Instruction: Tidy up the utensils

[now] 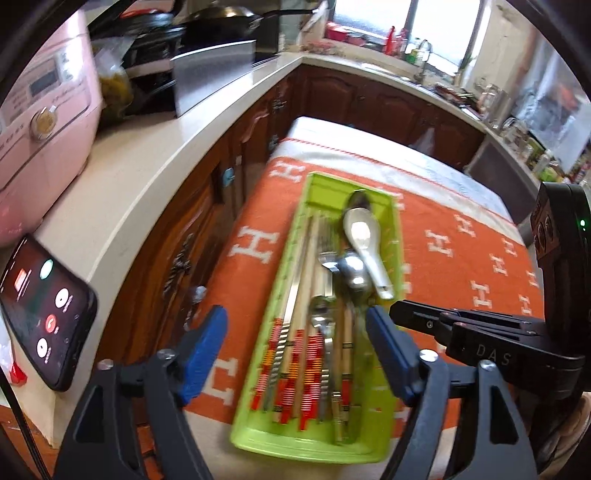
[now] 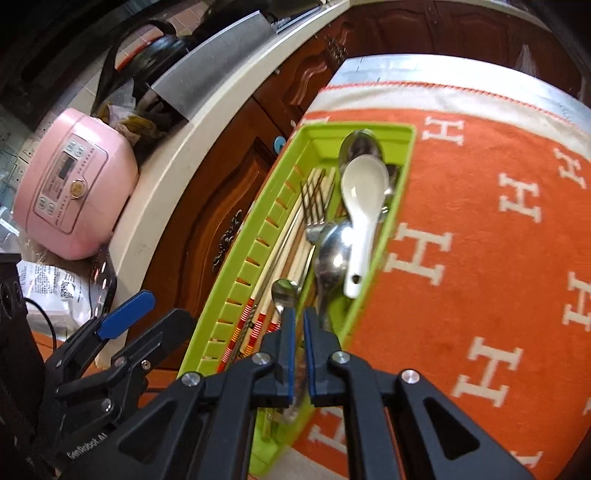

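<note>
Green tray (image 2: 399, 155) — spoons (image 2: 364, 192), fork (image 2: 314, 206), chopsticks (image 2: 288, 251)

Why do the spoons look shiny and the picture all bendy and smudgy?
In the left wrist view, window light glares off the white spoon and the chopsticks smear from motion blur. In the right wrist view, a bright spot sits on the metal spoon. In both views the fisheye lens curves the counter edge and darkens the corners.

White counter (image 1: 122, 184), dark wood cabinets (image 1: 369, 99), bright window (image 1: 443, 26)
</note>
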`<state>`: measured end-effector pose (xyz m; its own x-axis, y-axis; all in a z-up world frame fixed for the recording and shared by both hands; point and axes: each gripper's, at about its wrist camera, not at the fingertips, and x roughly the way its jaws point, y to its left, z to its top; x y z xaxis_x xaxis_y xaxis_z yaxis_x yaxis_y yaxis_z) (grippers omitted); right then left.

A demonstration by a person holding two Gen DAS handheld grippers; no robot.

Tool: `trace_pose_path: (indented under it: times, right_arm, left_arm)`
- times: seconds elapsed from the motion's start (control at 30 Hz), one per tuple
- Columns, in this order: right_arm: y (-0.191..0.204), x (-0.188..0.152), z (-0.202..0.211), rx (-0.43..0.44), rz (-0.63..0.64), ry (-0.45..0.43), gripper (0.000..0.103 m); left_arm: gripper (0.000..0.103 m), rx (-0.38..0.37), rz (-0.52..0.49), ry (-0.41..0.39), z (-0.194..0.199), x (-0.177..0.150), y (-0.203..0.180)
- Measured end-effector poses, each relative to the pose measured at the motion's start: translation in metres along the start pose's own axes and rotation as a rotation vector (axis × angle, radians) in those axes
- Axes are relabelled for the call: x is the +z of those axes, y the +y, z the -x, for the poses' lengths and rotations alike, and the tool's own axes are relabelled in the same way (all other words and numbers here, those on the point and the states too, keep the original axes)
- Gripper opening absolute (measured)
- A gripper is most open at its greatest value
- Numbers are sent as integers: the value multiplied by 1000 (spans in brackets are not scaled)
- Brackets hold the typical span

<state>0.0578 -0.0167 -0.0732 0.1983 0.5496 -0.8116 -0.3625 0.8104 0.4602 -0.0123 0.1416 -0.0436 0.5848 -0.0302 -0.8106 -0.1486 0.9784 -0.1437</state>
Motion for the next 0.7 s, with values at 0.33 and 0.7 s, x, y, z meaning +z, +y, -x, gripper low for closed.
trace_pose_path:
  times: [0.33,0.7]
  right_arm:
    - [-34,-23,83,-150,-28,-158,8]
    - [-72,-62,166,-347,-102,-328,35]
  left_arm:
    - [98,-137,-151,8,11,0,-80]
    - [102,-127,-218,29,17,2,-153]
